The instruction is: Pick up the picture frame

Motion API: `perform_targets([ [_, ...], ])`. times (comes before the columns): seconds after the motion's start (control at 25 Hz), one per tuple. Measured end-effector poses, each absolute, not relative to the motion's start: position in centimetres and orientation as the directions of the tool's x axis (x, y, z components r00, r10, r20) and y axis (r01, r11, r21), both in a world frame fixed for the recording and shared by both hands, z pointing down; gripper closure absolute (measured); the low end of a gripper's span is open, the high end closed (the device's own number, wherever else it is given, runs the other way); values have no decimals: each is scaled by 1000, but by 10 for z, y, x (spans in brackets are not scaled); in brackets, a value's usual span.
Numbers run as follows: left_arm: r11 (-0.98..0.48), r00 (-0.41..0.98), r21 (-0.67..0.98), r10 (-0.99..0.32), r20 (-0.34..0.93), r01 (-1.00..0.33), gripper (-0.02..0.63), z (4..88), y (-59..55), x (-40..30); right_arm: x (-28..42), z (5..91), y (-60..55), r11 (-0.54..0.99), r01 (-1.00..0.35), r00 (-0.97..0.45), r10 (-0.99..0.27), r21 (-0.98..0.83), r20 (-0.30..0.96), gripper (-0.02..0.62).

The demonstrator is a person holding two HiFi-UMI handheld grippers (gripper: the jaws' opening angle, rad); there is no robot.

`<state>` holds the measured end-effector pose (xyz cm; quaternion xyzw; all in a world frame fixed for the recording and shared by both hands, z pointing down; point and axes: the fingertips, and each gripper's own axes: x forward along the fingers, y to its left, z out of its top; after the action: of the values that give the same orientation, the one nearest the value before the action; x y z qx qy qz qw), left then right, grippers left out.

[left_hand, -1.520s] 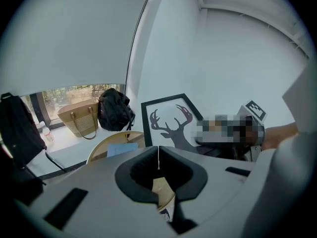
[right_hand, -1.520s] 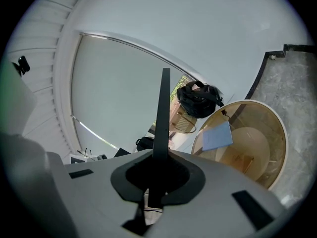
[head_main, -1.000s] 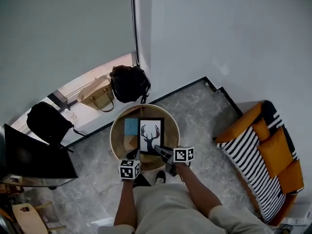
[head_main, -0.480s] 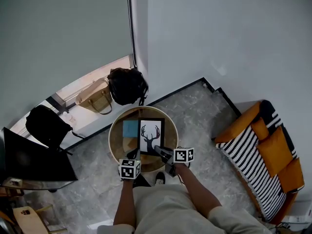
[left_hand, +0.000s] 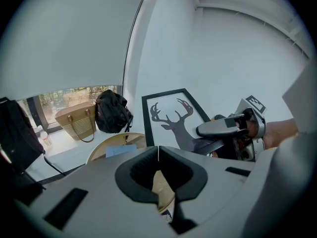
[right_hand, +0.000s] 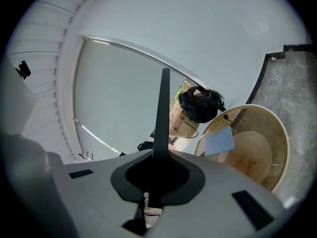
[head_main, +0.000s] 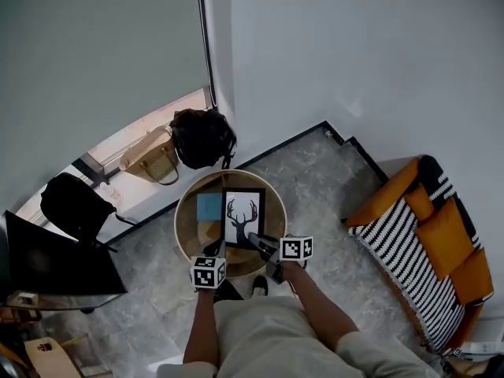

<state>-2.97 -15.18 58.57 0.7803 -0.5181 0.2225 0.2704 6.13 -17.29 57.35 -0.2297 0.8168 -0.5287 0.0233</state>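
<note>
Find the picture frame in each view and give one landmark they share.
Head view: picture frame at centre, its near corner in the right gripper.
Left gripper view: right of centre, deer print facing the camera.
Right gripper view: edge-on, a thin dark strip rising from bottom centre.
Shared landmark: the black backpack.

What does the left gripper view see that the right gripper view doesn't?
Only the left gripper view shows the picture frame face-on with its deer drawing, and the right gripper clamped on the frame's edge. Only the right gripper view shows the frame edge-on, as a thin dark bar, and the grey stone floor. Both show the round table, the blue sheet on it, the black bag and the tan handbag.
</note>
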Motion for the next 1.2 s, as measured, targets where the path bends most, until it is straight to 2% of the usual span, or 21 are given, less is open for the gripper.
perform_targets([
  [0.56,-201,293,216,-725,623,-955,583,588,-130,-58,47,589,-168,295,-353,-898,-373,-888,233,546],
  [1.2,-282,349,208,-695,629,-937,584,590,-136,-27,77,603,-166,253,-395,-868,-417,-883,269,546],
])
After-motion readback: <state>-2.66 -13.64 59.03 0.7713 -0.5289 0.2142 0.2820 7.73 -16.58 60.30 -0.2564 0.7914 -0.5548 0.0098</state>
